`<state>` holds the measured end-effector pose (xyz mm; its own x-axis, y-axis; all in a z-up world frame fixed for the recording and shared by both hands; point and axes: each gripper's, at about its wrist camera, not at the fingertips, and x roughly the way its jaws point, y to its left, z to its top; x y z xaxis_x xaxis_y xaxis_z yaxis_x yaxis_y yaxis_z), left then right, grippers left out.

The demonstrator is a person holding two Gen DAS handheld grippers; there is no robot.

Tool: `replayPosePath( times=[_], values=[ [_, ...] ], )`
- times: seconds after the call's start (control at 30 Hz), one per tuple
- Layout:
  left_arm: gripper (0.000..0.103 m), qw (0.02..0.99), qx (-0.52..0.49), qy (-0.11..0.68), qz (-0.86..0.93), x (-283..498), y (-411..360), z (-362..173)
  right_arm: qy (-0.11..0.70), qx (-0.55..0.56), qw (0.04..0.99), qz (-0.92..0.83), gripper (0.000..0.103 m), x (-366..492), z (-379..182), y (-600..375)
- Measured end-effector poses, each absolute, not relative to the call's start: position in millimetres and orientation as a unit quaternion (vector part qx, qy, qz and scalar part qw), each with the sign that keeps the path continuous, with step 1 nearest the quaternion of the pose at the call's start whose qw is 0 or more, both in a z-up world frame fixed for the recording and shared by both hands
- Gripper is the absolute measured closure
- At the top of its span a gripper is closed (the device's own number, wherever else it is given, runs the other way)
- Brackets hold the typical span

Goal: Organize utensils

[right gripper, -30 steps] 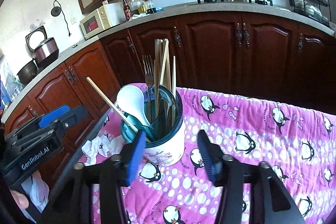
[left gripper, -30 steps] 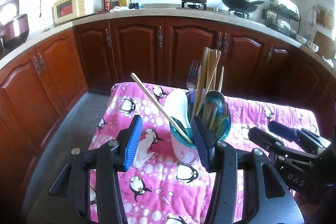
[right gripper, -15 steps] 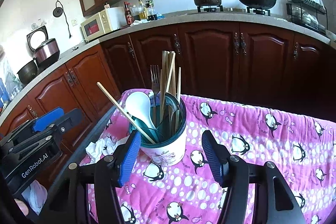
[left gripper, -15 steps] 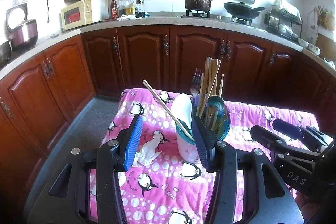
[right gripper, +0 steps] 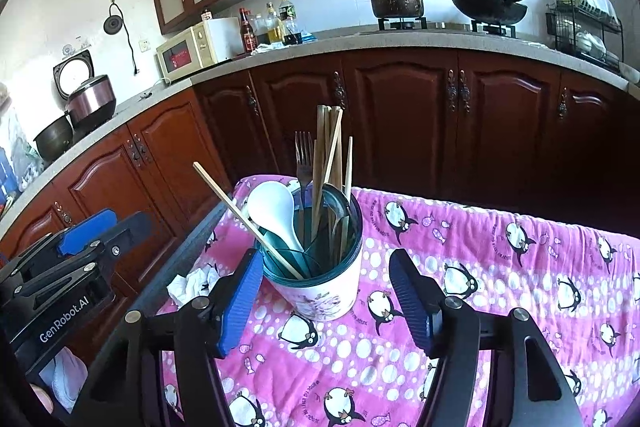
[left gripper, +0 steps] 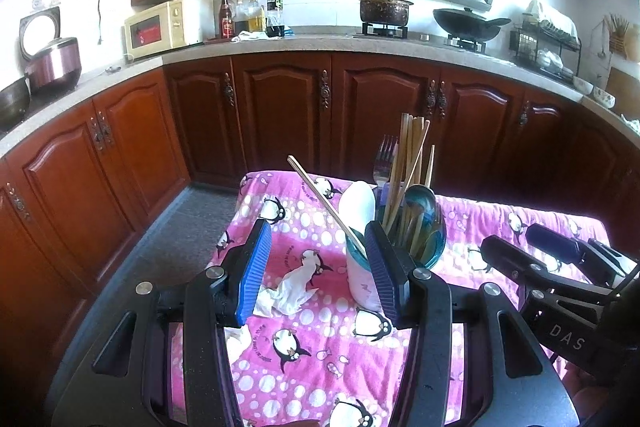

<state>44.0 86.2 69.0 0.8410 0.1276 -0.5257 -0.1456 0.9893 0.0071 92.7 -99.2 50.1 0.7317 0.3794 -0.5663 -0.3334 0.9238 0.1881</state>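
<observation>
Fingers: both ours wide, empty.
Risk: right gripper (right gripper: 326,297) could tip holder (right gripper: 320,267) via the leaning chopstick (right gripper: 244,217).

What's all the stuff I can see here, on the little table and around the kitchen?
Utensil holder: one, white with teal rim, on the table.
Chopsticks: several, tan, upright in the holder; one more leans out to the left.
Spoon: one, white, in the holder.
Fork: one, metal, in the holder.
Tissue: one, white, crumpled, left of the holder.
Tablecloth: one, pink with penguins, covers the table.
Microwave: one, cream, on the counter.
Bottles: several, beside the microwave.
Pot: one, dark, on the stove.
Wok: one, black, on the stove.
Rice cooker: one, lid open, on the left counter.
Left gripper: open, empty.
Right gripper: open, empty.
</observation>
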Motion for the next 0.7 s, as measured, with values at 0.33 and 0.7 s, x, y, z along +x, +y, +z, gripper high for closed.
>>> replayPosePath(
  times=[0.33, 0.7],
  values=[
    [0.055, 0.959, -0.016, 0.272, 0.074, 44.9, 86.0, 69.6, 0.317, 0.037, 0.929, 0.188, 0.04, 94.7, 49.8, -99.0],
    [0.055, 0.958, -0.016, 0.275, 0.078, 45.9, 87.2, 67.9, 0.322, 0.039, 0.926, 0.19, 0.04, 97.0, 45.1, -99.4]
  ],
)
